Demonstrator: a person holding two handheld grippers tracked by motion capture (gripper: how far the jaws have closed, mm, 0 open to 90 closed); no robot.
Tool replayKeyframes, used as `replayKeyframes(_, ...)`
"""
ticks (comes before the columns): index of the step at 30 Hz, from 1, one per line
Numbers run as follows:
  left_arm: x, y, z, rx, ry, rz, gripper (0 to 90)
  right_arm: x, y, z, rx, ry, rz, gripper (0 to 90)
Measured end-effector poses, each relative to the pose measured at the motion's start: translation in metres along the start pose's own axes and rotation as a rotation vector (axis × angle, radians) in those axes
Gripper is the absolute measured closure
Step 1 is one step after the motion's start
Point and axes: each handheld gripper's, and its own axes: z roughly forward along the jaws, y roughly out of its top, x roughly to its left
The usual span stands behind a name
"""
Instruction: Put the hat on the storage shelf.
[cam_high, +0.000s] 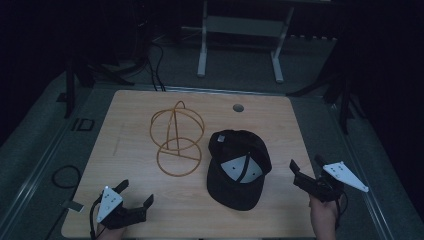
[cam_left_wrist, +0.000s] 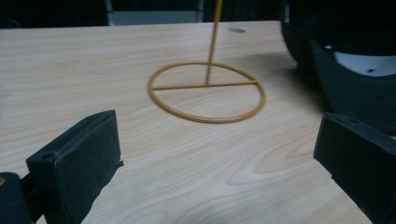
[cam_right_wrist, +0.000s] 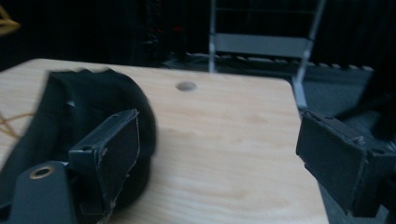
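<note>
Blocky matte-black jaws are held spread and empty on both the left gripper (cam_high: 136, 194) and the right gripper (cam_high: 306, 165), each kept low at the near corners of the pale wood-grain table (cam_high: 125, 150). Between them, a black fabric cap (cam_high: 239, 167) is laid upside down with its pale lining exposed, and just beside it a thin golden wire hat stand (cam_high: 176, 137) is seen upright on a ring-shaped base.
</note>
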Motion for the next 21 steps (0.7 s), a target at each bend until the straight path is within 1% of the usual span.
replayKeyframes(1, 0.0, -0.001, 0.0, -0.005, -0.012, -0.005, 1.1, 0.002, 0.004, 0.0, -0.006, 0.012, -0.007, 12.7)
replayKeyframes(2, 0.0, -0.002, 0.001, 0.001, -0.016, -0.004, 1.0, 0.005, 0.007, 0.0, -0.007, 0.016, -0.016, 12.7)
replayKeyframes(4, -0.001, -0.002, 0.002, 0.006, -0.018, 0.013, 1.1, 0.01, 0.014, 0.001, 0.0, 0.028, -0.033, 12.1)
replayKeyframes(6, -0.002, -0.002, 0.002, 0.004, -0.018, 0.019, 1.1, 0.014, 0.019, 0.002, -0.001, 0.045, -0.033, 11.6)
replayKeyframes(8, -0.003, -0.002, 0.002, 0.006, -0.022, 0.017, 1.1, 0.02, 0.024, 0.005, 0.019, 0.067, -0.037, 11.2)
replayKeyframes(9, -0.003, -0.001, 0.002, 0.011, -0.024, 0.02, 1.1, 0.023, 0.026, 0.007, 0.021, 0.09, -0.046, 11.1)
replayKeyframes(10, -0.003, -0.001, 0.002, 0.018, -0.021, 0.025, 1.1, 0.026, 0.028, 0.008, 0.016, 0.104, -0.065, 11.2)
replayKeyframes(11, -0.003, -0.001, 0.002, 0.024, -0.023, 0.023, 1.1, 0.03, 0.029, 0.01, 0.014, 0.106, -0.082, 11.2)
replayKeyframes(12, -0.003, -0.001, 0.002, 0.029, -0.032, 0.02, 1.1, 0.034, 0.031, 0.012, 0.019, 0.11, -0.098, 11.2)
replayKeyframes(13, -0.004, -0.001, 0.002, 0.03, -0.029, 0.022, 1.1, 0.038, 0.032, 0.014, 0.021, 0.11, -0.109, 11.2)
replayKeyframes(15, -0.005, 0.0, 0.002, 0.03, -0.032, 0.026, 1.1, 0.045, 0.034, 0.02, 0.034, 0.136, -0.116, 11.2)
replayKeyframes(17, -0.006, 0.0, 0.002, 0.035, -0.02, 0.042, 1.1, 0.051, 0.036, 0.025, 0.038, 0.157, -0.123, 11.2)
replayKeyframes(20, -0.006, -0.001, 0.002, 0.049, -0.021, 0.049, 1.1, 0.061, 0.038, 0.036, 0.066, 0.187, -0.134, 11.5)
replayKeyframes(21, -0.007, -0.001, 0.003, 0.052, -0.025, 0.05, 1.1, 0.064, 0.039, 0.04, 0.082, 0.204, -0.136, 12.8)
